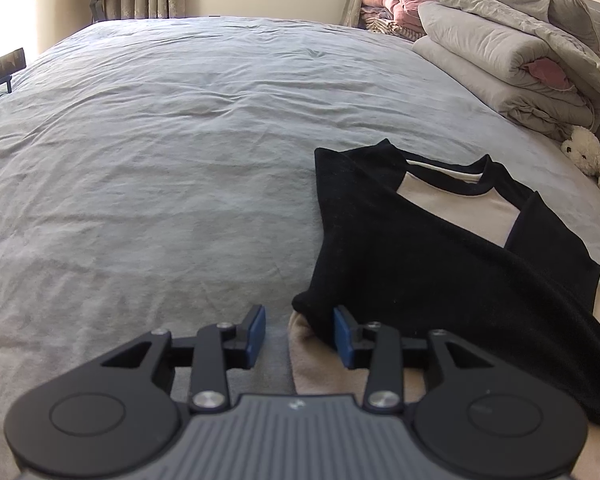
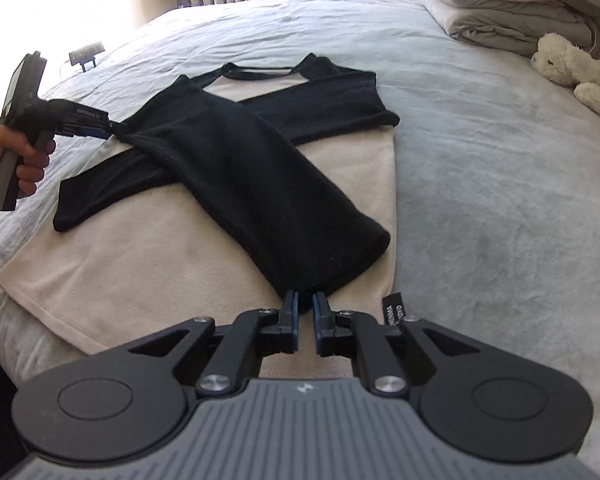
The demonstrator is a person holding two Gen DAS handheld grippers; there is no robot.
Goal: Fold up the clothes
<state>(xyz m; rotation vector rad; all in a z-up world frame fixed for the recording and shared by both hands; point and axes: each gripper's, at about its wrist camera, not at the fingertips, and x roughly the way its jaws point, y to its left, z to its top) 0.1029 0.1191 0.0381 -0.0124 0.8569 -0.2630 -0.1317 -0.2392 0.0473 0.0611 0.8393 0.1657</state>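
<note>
- L wrist view: left gripper (image 1: 300, 330) low over the grey bedsheet (image 1: 148, 152), pads apart, nothing pinched; black sleeve (image 1: 400, 264) edge sits just by the R pad (image 1: 342, 334), contact unclear.
- Shirt (image 1: 456, 204), beige body w/ black sleeves, lies flat on sheet, right of centre. Folded duvets (image 1: 500, 60) and white plush toy (image 1: 592, 160) far right.
- R wrist view: right gripper (image 2: 305, 312) at cuff of the sleeve (image 2: 280, 200) folded across the shirt (image 2: 160, 272); narrow gap btw pads, can't tell if cloth is pinched.
- Person's hand (image 2: 16, 160) holds the left gripper (image 2: 100, 128) at shirt's far-left edge.

person's hand (image 2: 16, 160) cut off at left edge, arm unseen. plush toy (image 1: 596, 162) clipped by right edge. label (image 2: 396, 312) text too small to read. shirt (image 1: 440, 272) hem hidden behind gripper body.
</note>
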